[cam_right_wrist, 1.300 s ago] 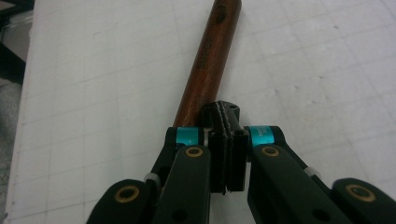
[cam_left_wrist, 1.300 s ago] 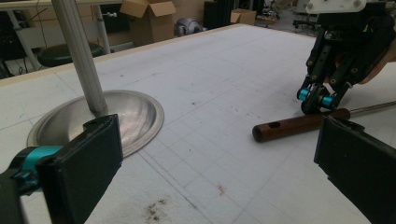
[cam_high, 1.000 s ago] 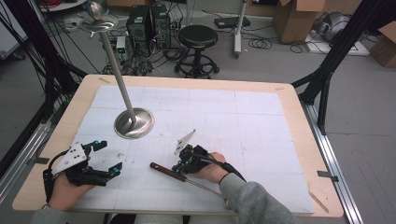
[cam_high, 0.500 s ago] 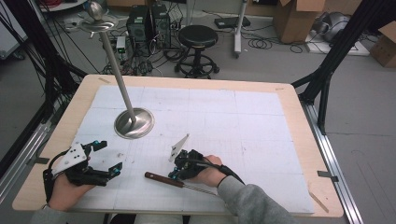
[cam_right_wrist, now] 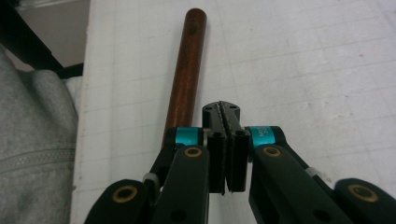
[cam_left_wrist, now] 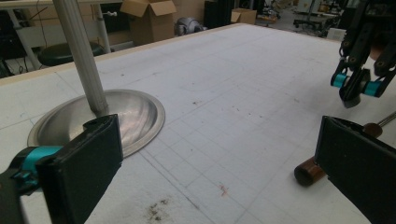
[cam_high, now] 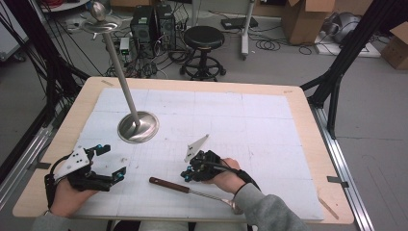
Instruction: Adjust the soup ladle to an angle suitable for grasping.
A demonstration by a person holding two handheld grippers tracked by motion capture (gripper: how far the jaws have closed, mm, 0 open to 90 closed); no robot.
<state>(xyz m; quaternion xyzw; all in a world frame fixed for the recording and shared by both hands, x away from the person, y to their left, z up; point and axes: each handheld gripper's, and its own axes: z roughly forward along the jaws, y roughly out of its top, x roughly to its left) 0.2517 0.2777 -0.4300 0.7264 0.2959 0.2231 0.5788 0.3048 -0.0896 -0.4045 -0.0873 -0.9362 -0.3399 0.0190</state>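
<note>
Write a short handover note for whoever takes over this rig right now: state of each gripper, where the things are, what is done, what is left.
Left gripper: jaws wide open, nothing between them, resting at the table's near left.
Right gripper: jaws shut with nothing between them, just above the mat beside the tool.
Wooden-handled tool: lies flat near the front edge, handle end toward the left gripper, untouched.
Metal stand: upright at the mat's left rear.
Done: nothing gripped yet.
Left: probably open the right jaws and grasp the handle.
</note>
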